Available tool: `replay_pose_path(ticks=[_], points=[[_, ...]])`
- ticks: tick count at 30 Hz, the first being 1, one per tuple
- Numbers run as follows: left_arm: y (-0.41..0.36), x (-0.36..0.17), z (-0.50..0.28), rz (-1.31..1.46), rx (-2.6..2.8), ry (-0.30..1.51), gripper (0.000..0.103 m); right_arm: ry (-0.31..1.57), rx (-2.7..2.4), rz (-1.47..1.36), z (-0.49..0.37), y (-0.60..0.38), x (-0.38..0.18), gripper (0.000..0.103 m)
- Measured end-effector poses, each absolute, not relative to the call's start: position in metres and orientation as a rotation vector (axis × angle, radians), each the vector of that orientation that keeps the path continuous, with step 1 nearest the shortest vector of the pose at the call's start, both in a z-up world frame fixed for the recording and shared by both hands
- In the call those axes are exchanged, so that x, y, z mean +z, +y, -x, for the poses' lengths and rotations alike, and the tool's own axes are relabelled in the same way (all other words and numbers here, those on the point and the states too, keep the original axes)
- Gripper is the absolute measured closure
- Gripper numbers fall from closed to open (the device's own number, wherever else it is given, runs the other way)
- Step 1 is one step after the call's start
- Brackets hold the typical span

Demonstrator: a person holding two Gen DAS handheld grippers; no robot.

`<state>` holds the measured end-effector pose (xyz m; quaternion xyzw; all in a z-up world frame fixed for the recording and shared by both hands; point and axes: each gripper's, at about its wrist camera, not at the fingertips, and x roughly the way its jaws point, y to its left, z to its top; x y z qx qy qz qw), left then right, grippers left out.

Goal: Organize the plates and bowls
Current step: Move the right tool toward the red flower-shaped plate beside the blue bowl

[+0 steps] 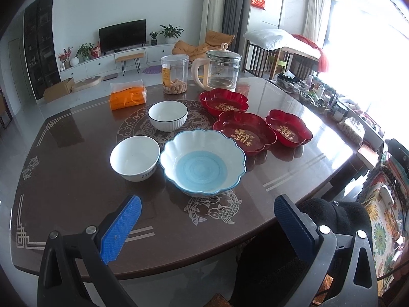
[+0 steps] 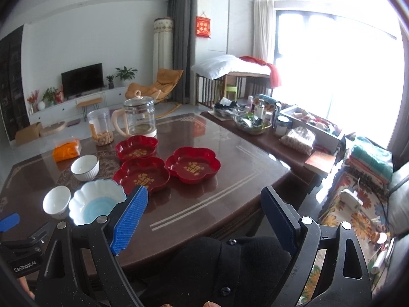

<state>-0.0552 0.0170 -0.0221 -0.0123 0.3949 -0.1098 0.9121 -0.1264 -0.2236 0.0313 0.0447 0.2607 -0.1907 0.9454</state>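
The left tool (image 1: 207, 223) hangs above the near edge of the counter (image 1: 76, 179), its blue pads spread wide w/ nothing between them. The right tool (image 2: 204, 220) is also spread wide and empty, over the near edge further to the right side. On the counter, closest to the near edge, stands the scalloped bowl (image 1: 202, 162), white w/ a blue bottom. The plain white bowl (image 1: 134, 161) is just beside it on the left; in the left wrist view their rims look almost touching, but contact is not sure. The ribbed white bowl (image 1: 168, 116) w/ dark rim stands further back, near the middle, apart from both. Three red flower-shaped plates are on the right half: the back red plate (image 1: 224, 101), the middle red plate (image 1: 244, 133) and the right red plate (image 1: 288, 128). They sit close together, edges seem touching or overlapping. Toward the far edge are a glass kettle (image 1: 220, 70), a clear jar (image 1: 175, 74) w/ some snacks at the bottom, and an orange packet (image 1: 128, 98) to the left of the jar.
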Motion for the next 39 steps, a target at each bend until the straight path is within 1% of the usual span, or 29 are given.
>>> replay_pose_path(ticks=[5,10,15,21,24,28,32,35,39], points=[[0.013,-0.033,0.039,0.075,-0.24,0.879,0.0,0.529,-0.338,-0.141,0.114,-0.234,0.021,0.011],[-0.003,-0.043,0.0,0.038,-0.253,0.936,0.0,0.566,-0.086,-0.225,0.085,-0.244,-0.007,0.011],[-0.014,-0.038,-0.055,0.032,-0.28,0.954,0.0,0.659,-0.026,-0.329,0.061,-0.27,-0.043,0.011],[-0.026,-0.043,-0.111,0.033,-0.298,1.007,0.0,0.779,-0.088,-0.325,0.032,-0.305,-0.062,0.011],[-0.03,-0.043,-0.123,0.026,-0.3,1.004,0.0,0.842,-0.063,-0.366,0.009,-0.325,-0.073,0.011],[-0.039,-0.041,-0.133,-0.046,-0.289,0.976,0.0,0.945,-0.071,-0.323,-0.026,-0.34,-0.087,0.011],[-0.037,-0.048,-0.149,-0.046,-0.277,1.0,0.0,1.004,0.017,-0.446,-0.046,-0.354,-0.105,0.011],[-0.039,-0.054,-0.156,-0.021,-0.279,1.032,0.0,1.029,-0.042,-0.394,-0.07,-0.366,-0.121,0.011],[-0.049,-0.059,-0.158,-0.049,-0.286,1.031,0.0,1.157,-0.12,-0.235,-0.12,-0.38,-0.148,0.011]])
